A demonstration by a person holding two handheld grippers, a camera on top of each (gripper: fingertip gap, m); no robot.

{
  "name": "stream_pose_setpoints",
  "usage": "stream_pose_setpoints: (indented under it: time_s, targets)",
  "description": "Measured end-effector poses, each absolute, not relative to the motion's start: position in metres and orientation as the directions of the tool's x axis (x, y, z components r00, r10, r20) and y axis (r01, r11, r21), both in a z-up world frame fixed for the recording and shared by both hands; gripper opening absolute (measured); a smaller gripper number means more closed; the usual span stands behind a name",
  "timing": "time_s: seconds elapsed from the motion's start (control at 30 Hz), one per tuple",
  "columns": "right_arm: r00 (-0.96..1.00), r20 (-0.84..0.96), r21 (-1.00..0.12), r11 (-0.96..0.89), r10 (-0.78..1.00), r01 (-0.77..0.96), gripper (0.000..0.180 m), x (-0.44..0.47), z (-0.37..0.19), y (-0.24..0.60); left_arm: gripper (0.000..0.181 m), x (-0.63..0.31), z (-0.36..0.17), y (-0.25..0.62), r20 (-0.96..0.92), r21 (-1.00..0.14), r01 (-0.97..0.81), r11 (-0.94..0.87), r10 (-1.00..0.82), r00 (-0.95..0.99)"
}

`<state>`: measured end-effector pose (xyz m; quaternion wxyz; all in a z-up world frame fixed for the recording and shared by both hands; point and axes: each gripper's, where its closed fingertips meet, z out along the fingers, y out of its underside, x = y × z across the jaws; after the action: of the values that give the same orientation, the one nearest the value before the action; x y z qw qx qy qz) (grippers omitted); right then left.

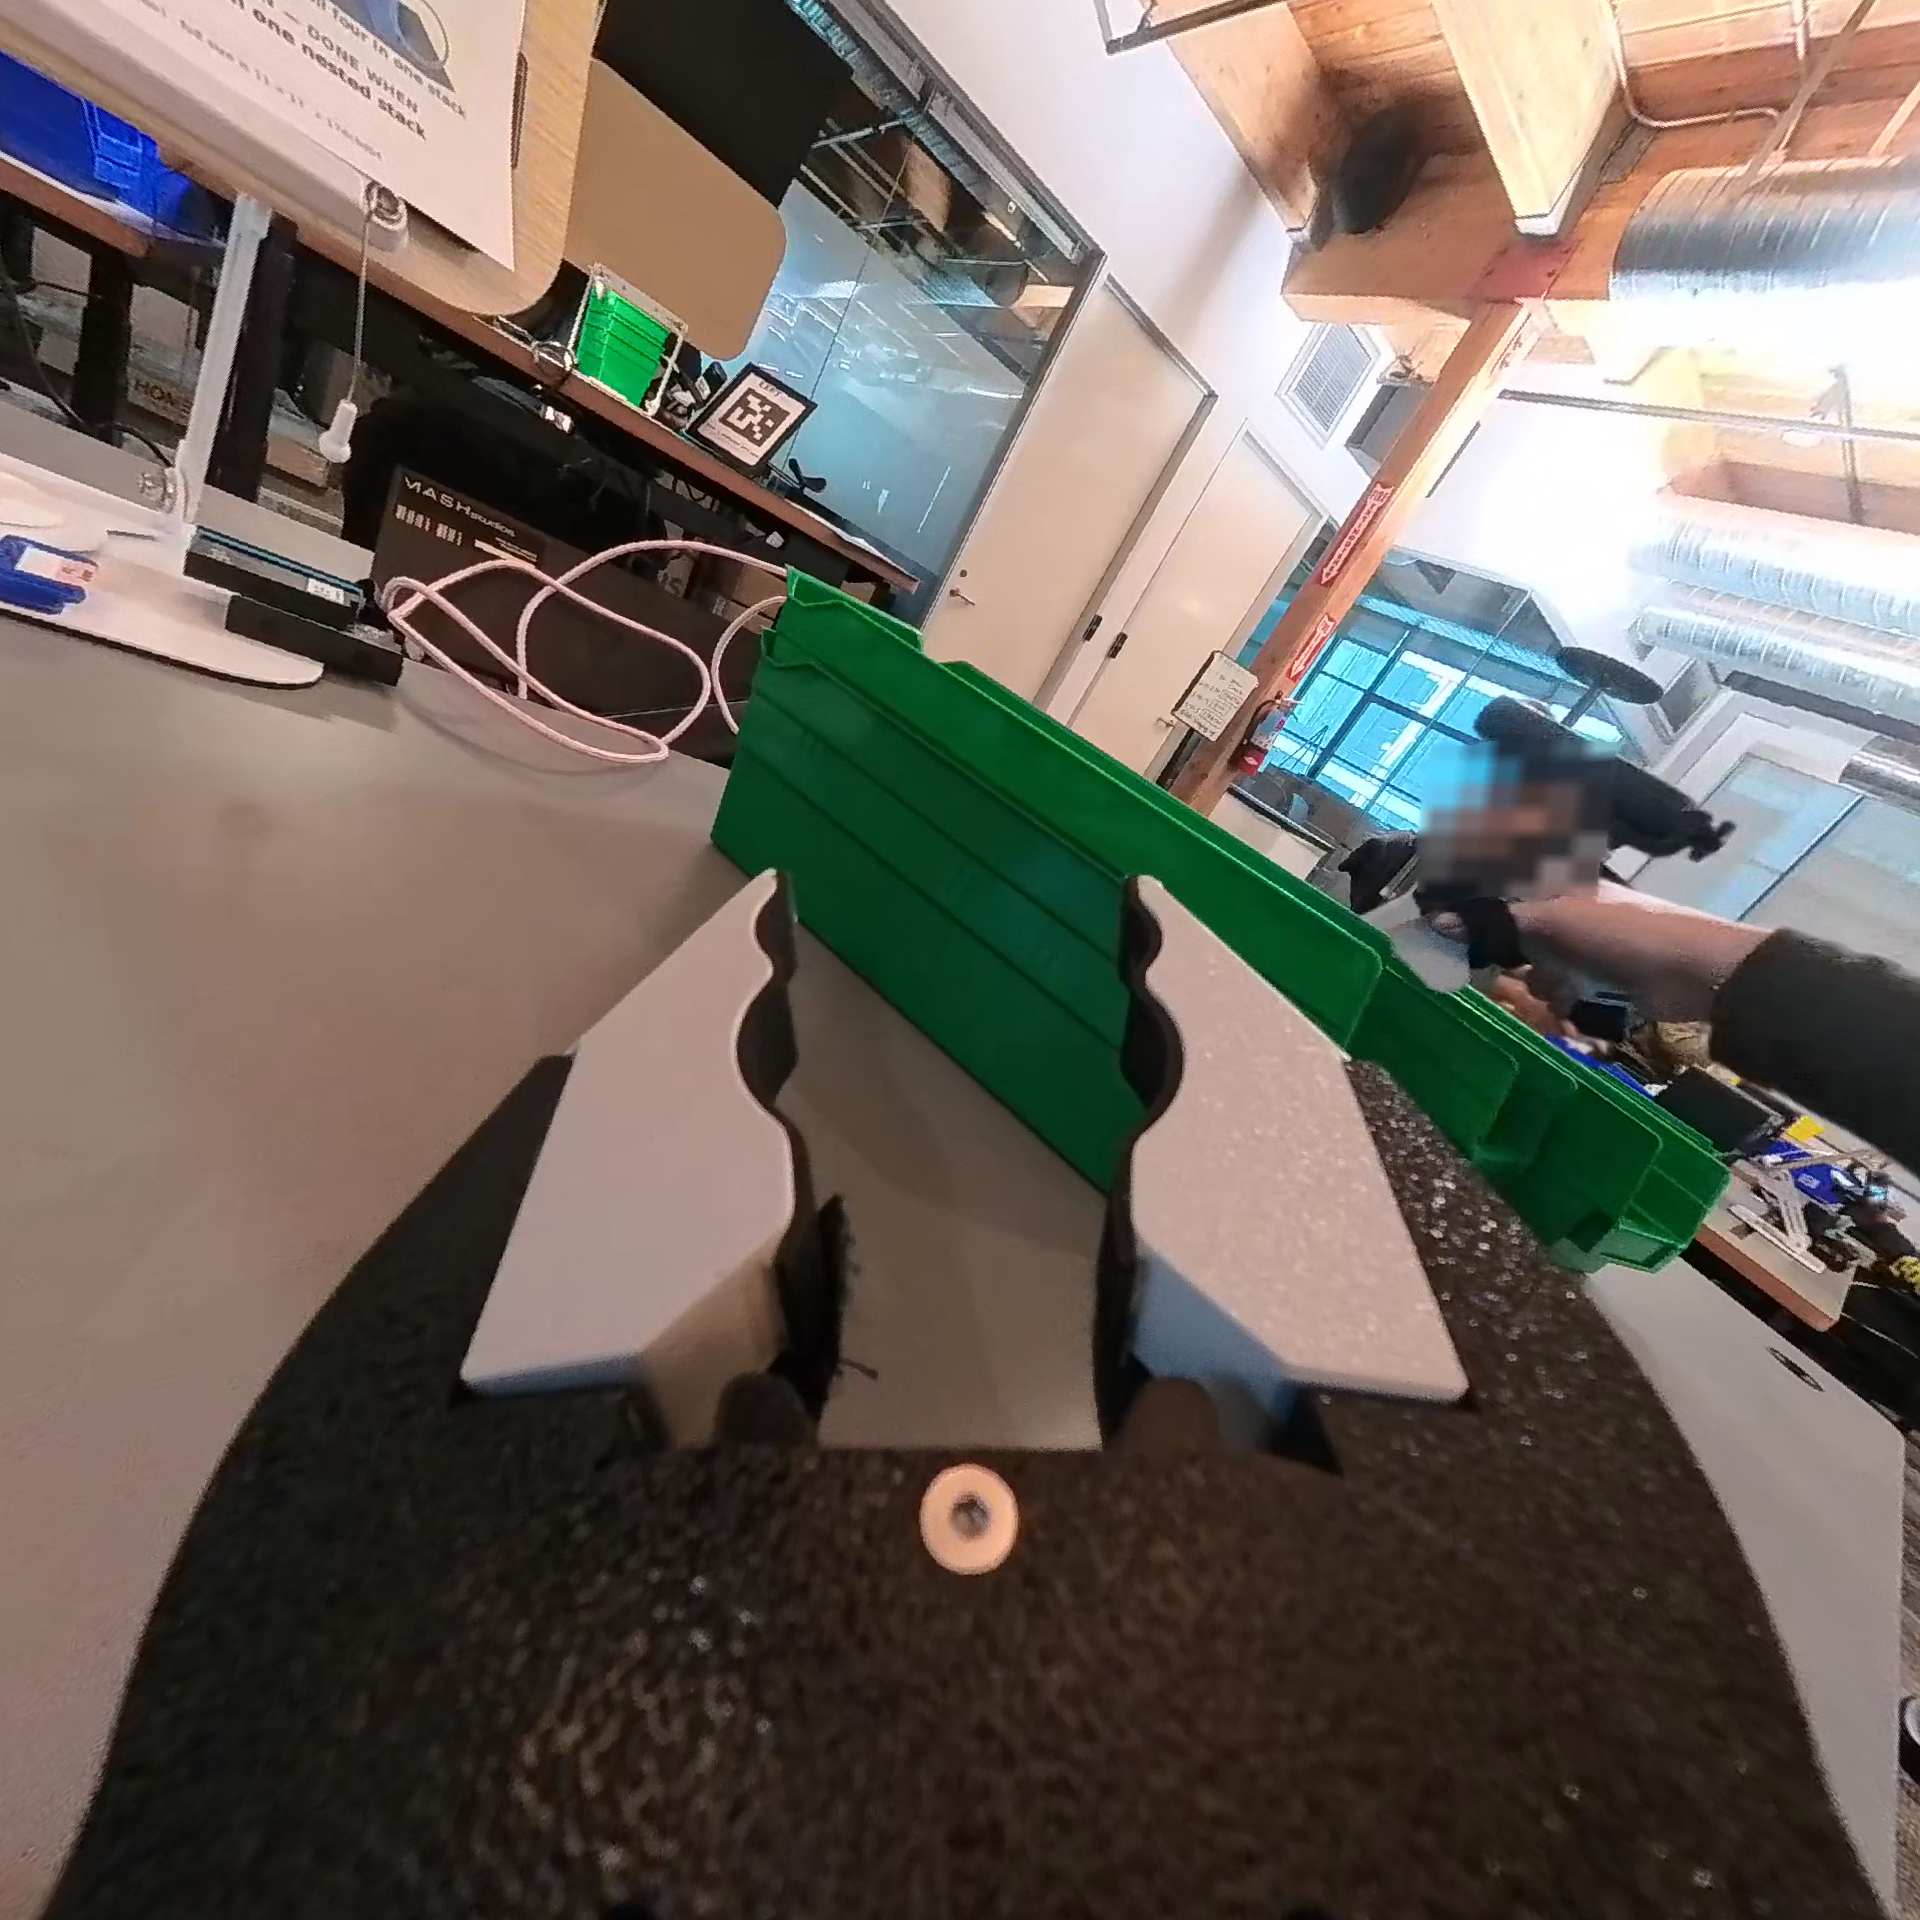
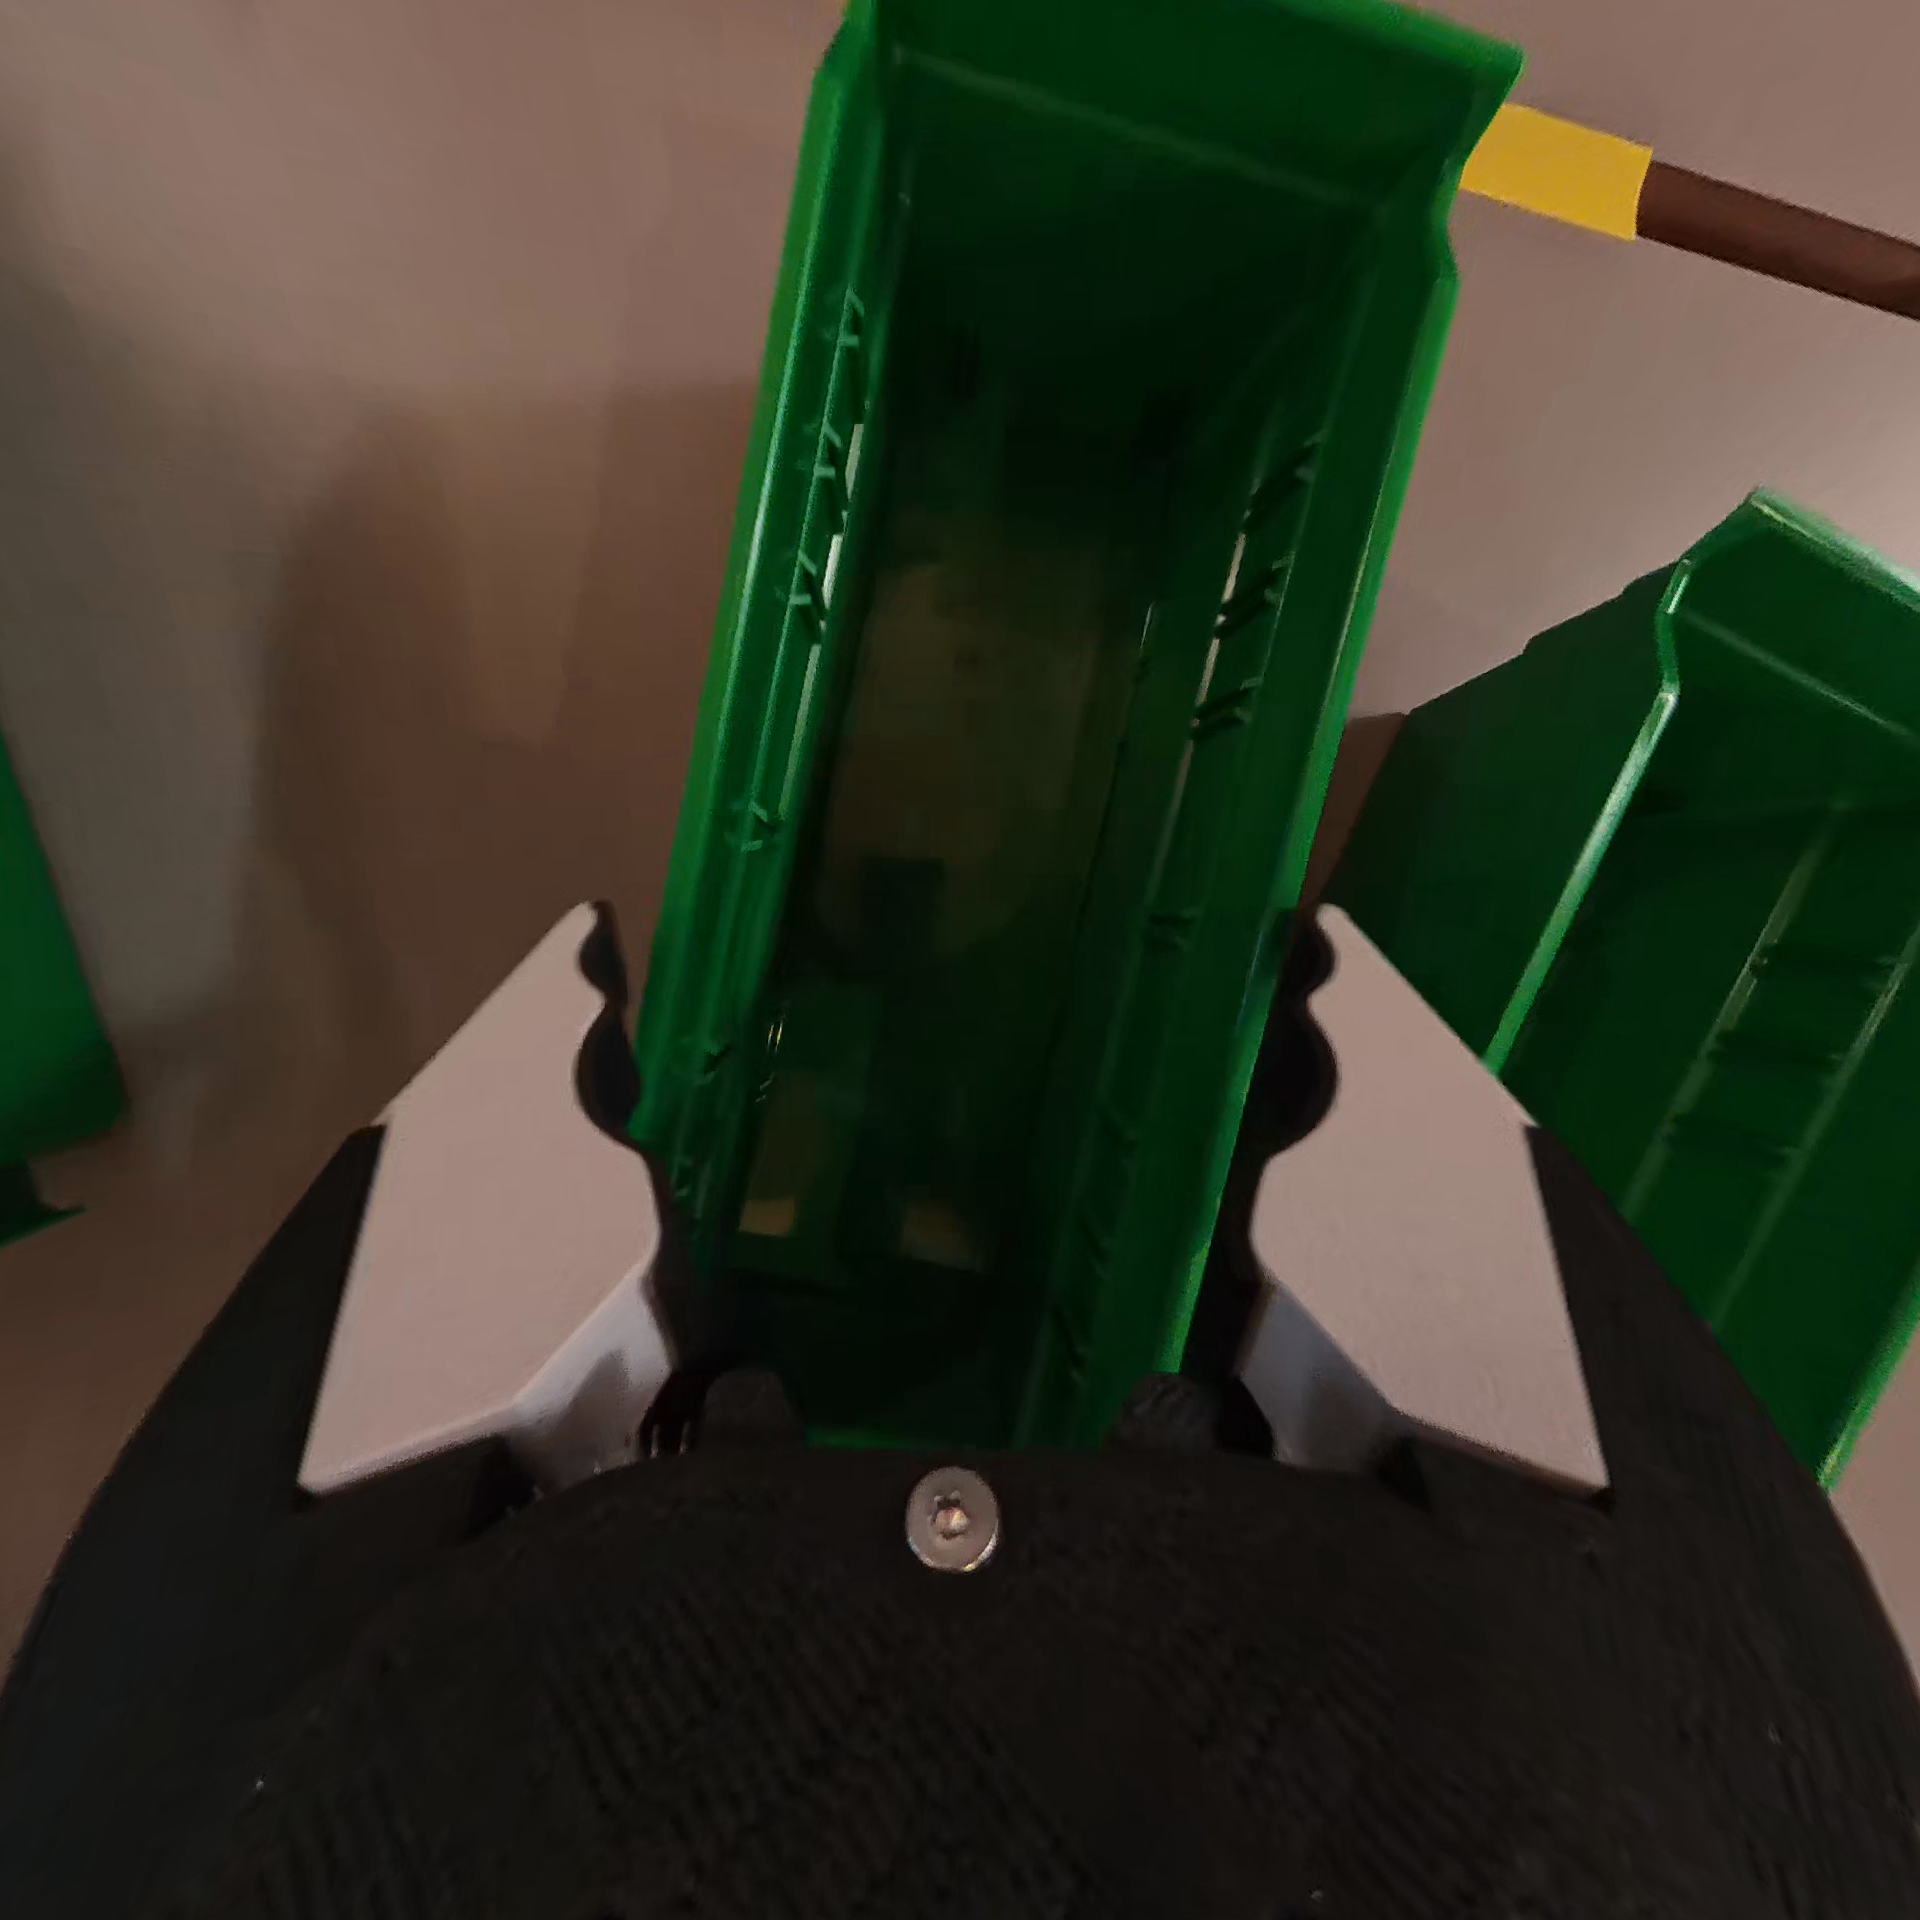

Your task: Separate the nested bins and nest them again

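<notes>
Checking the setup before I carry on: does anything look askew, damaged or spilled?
Nothing damaged or spilled. The right gripper holds one green bin between its fingers, with another bin lying at an angle beside it. By the open left gripper the nested stack is staggered, inner bins protruding. That fits mid-task.

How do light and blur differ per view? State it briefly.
Left wrist view: bright, blown-out glare at the upper right, nested green plastic bins fairly sharp. Right wrist view: dim, warm, soft shadows on the table, held long green plastic bin slightly blurred.
</notes>
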<state>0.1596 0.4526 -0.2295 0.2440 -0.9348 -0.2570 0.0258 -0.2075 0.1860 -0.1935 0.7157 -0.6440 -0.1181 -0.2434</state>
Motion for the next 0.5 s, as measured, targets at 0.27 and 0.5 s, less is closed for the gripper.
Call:
stream_pose_setpoints:
  time_s: [0.27,0.5]
  targets:
    - [0.694,0.138,-0.690,-0.434,0.707,0.579,0.142,0.037,-0.112,0.421,0.060,-0.207,-0.194,0.187,0.474,-0.871,0.490,0.047,-0.188,0.860]
    - [0.482,0.056,-0.539,-0.380,0.874,0.752,0.160,-0.098,-0.153,0.354,0.061,-0.203,-0.193,0.186,0.459,-0.878,0.476,0.051,-0.191,0.868]
